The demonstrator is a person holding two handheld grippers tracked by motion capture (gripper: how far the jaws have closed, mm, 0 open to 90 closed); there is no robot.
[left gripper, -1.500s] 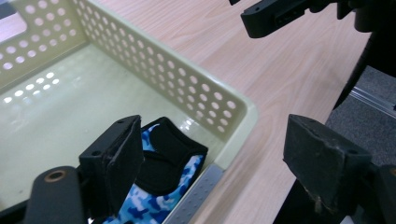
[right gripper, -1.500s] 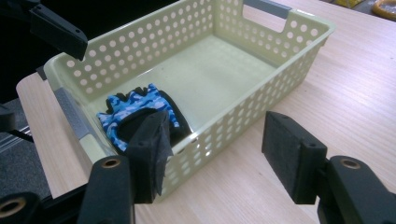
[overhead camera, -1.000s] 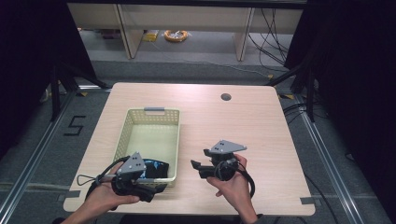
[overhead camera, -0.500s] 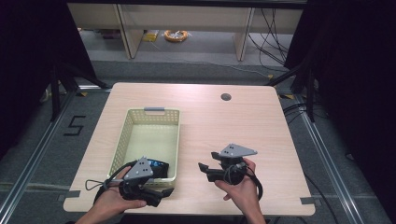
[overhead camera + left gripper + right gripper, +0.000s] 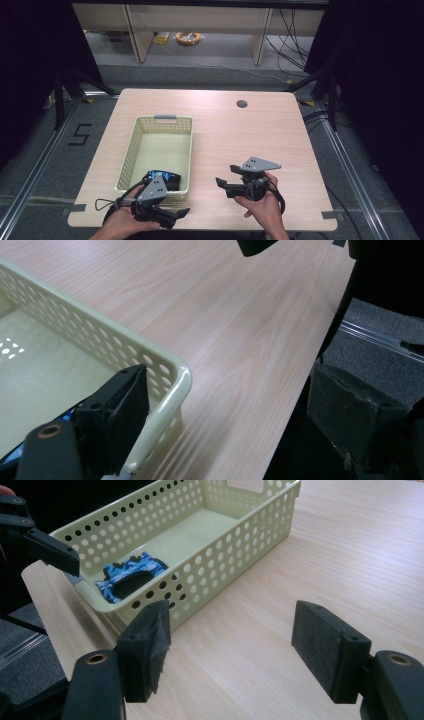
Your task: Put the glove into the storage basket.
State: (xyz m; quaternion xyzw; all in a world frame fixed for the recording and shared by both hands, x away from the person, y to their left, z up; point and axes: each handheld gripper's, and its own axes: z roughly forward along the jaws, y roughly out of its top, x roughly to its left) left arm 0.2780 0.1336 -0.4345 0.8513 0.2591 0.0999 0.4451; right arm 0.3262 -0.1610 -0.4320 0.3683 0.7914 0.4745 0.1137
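Spanning most of the high view, the pale wood-grain table (image 5: 220, 135) carries everything, with a small dark round hole (image 5: 242, 104) near its far right corner. Next in size is the pale yellow perforated plastic basket (image 5: 137, 150), standing on the table's left half with its near wall close to the front edge. Inside it, against the near wall, lies the task's thing: a small flat blue-and-black camouflage-patterned piece with a dark oval opening (image 5: 129, 577).

Both tools hover at the front edge. The left gripper (image 5: 172, 216) hangs just in front of the basket's near right corner, jaws spread wide and holding nothing; its own view shows one pad (image 5: 122, 410) right against the basket rim and the other out past the table's edge. The right gripper (image 5: 222, 184) sits to the right of the basket, also wide open and empty, pointing toward it.

My judgement of the risk: with that left pad so close to the rim, any push forward could nudge or tip the light basket, sliding the camouflage piece off its spot.

The right gripper view gives the clearest look at the piece and its pattern; the high view reduces it to a blue-black smudge, though it alone lays out both hands and the whole table.
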